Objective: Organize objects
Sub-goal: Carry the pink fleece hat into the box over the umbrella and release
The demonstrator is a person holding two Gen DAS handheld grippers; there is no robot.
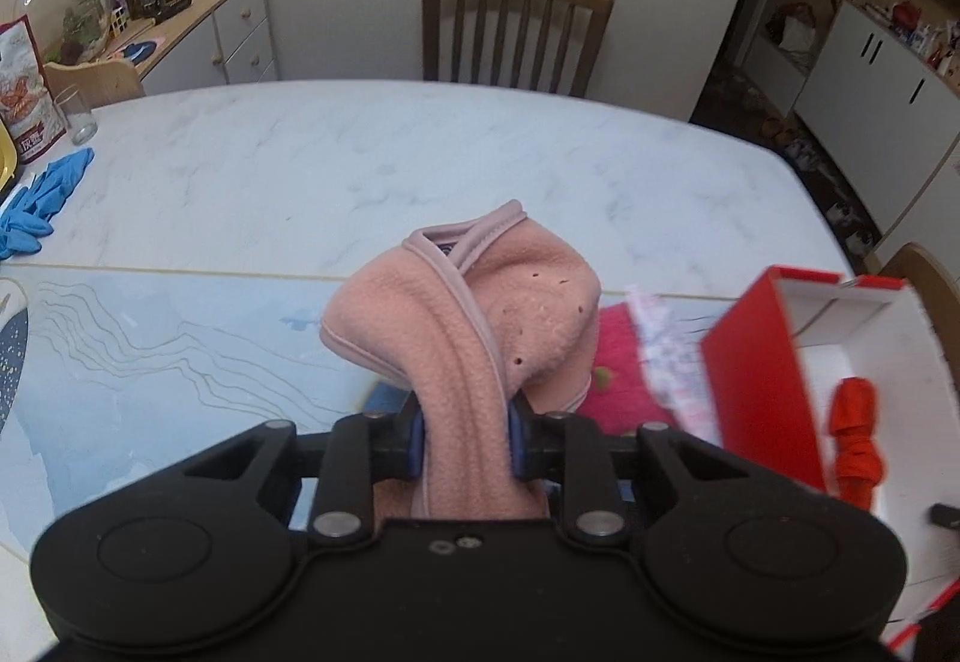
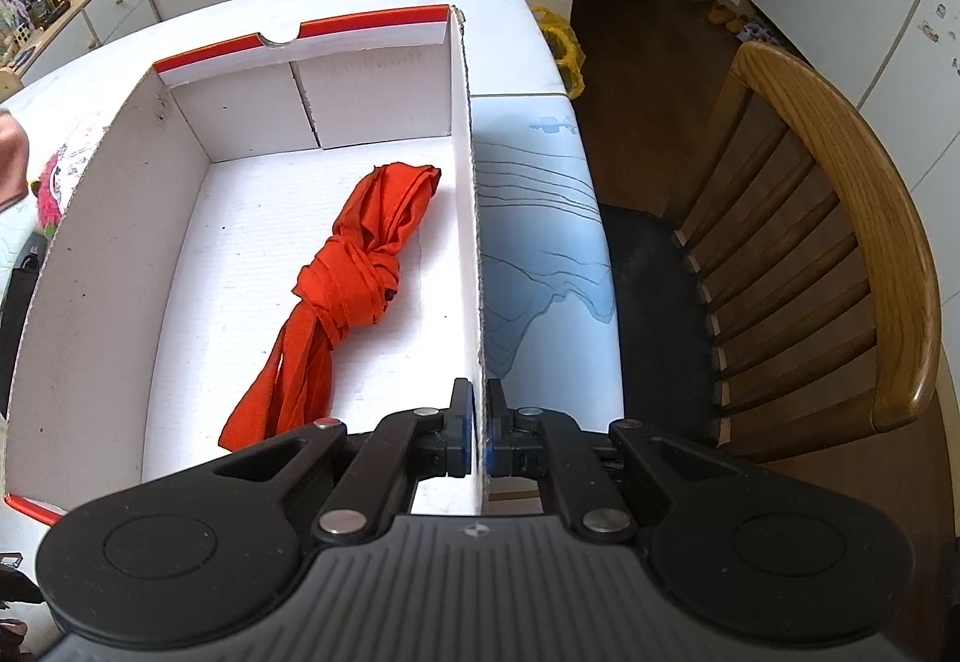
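Note:
My left gripper (image 1: pixel 465 443) is shut on a pink fleece garment (image 1: pixel 474 314), which bunches up above the table between the blue pads. A red box with a white inside (image 1: pixel 762 362) stands to its right, holding a knotted orange cloth (image 1: pixel 855 440). In the right wrist view that orange cloth (image 2: pixel 342 290) lies on the box floor. My right gripper (image 2: pixel 480 434) is shut on the box's right wall (image 2: pixel 471 242), pinching the thin cardboard edge. A magenta cloth (image 1: pixel 618 362) and a white patterned cloth (image 1: pixel 672 350) lie on the table beside the box.
The marble table (image 1: pixel 360 152) has a blue patterned mat (image 1: pixel 150 350) at the front. Blue gloves (image 1: pixel 42 200), a glass (image 1: pixel 78 116) and a snack bag (image 1: pixel 24 86) sit at the far left. One chair (image 1: pixel 516 26) stands behind the table, another chair (image 2: pixel 828 254) at its right.

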